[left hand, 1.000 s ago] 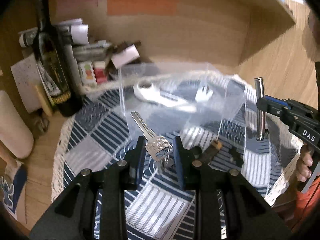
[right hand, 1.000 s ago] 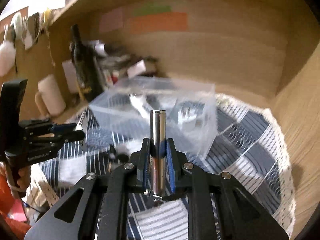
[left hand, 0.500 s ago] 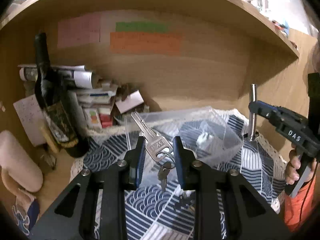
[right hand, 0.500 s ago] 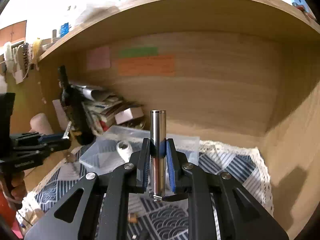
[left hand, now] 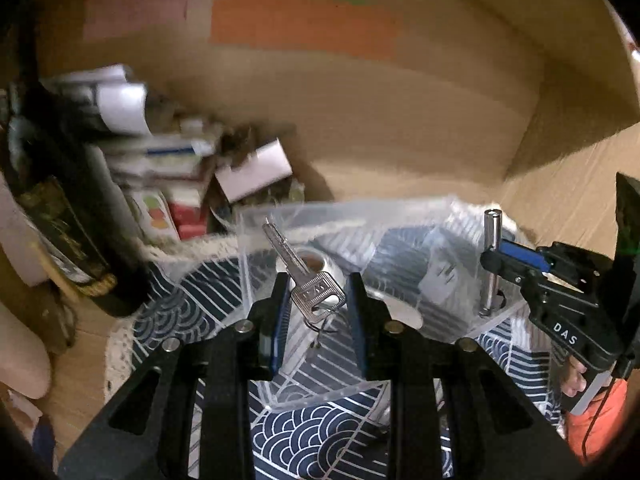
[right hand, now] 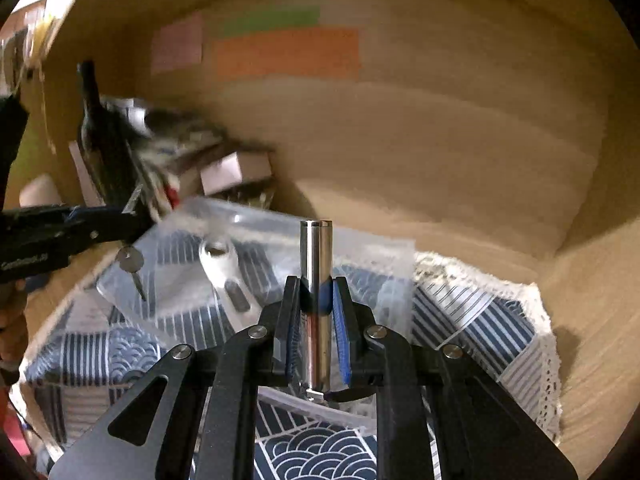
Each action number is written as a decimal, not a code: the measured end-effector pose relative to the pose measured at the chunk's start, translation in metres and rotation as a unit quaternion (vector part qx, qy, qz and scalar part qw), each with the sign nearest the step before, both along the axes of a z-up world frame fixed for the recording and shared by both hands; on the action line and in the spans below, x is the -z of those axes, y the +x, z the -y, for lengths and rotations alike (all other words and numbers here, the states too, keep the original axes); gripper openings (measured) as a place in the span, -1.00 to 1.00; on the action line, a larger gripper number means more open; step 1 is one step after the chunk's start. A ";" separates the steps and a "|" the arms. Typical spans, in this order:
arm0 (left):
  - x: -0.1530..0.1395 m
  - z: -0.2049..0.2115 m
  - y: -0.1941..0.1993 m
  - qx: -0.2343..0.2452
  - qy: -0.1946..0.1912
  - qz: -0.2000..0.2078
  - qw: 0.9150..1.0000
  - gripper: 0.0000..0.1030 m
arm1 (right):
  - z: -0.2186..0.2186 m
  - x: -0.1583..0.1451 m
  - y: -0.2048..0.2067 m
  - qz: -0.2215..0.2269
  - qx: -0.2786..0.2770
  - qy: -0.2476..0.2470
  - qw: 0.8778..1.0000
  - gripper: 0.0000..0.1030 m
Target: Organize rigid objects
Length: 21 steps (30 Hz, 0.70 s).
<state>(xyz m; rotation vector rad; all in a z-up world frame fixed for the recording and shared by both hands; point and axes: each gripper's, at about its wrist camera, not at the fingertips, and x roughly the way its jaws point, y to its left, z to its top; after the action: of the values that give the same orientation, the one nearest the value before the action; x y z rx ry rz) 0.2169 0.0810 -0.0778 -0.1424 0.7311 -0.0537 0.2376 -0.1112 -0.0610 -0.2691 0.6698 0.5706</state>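
Both grippers have dropped back toward the clear box (left hand: 360, 232). Left view: left gripper (left hand: 316, 304) pinches the key (left hand: 304, 280) above it. Right view: right gripper (right hand: 316, 312) clamps the metal cylinder (right hand: 316, 264) upright; next, probably releasing both inside.

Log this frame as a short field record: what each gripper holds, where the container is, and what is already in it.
left gripper: shut on key, a second key dangling from its ring
right gripper: shut on metal cylinder, upright
container: clear plastic box on blue patterned cloth
in box: white opener-like tool; other contents too blurred to name
background: dark bottle, stacked papers, left of box
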 end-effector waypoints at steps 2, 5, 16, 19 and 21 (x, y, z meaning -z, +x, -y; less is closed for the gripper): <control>0.012 0.004 0.006 0.007 0.001 -0.016 1.000 -0.47 | -0.006 0.008 0.003 -0.011 -0.008 -0.015 1.000 -0.72; 0.022 0.007 0.010 0.011 0.001 -0.029 1.000 -0.47 | -0.014 0.019 0.006 -0.024 -0.018 -0.033 0.999 -0.72; 0.013 0.013 0.004 0.005 0.004 -0.025 1.000 0.00 | -0.023 0.015 0.010 -0.033 -0.012 -0.023 0.999 -0.50; 0.002 0.017 -0.008 0.004 0.016 -0.006 1.000 0.07 | -0.019 0.007 0.003 -0.022 -0.011 -0.013 1.000 -0.41; -0.007 0.020 -0.018 0.006 0.023 0.005 1.000 0.19 | -0.013 -0.002 -0.006 -0.014 -0.011 -0.003 1.000 -0.41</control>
<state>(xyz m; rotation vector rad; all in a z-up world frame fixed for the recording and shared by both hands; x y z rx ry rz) 0.1993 0.0609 -0.0710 -0.0938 0.7222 -0.0494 0.2319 -0.0985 -0.0587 -0.2757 0.6959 0.5936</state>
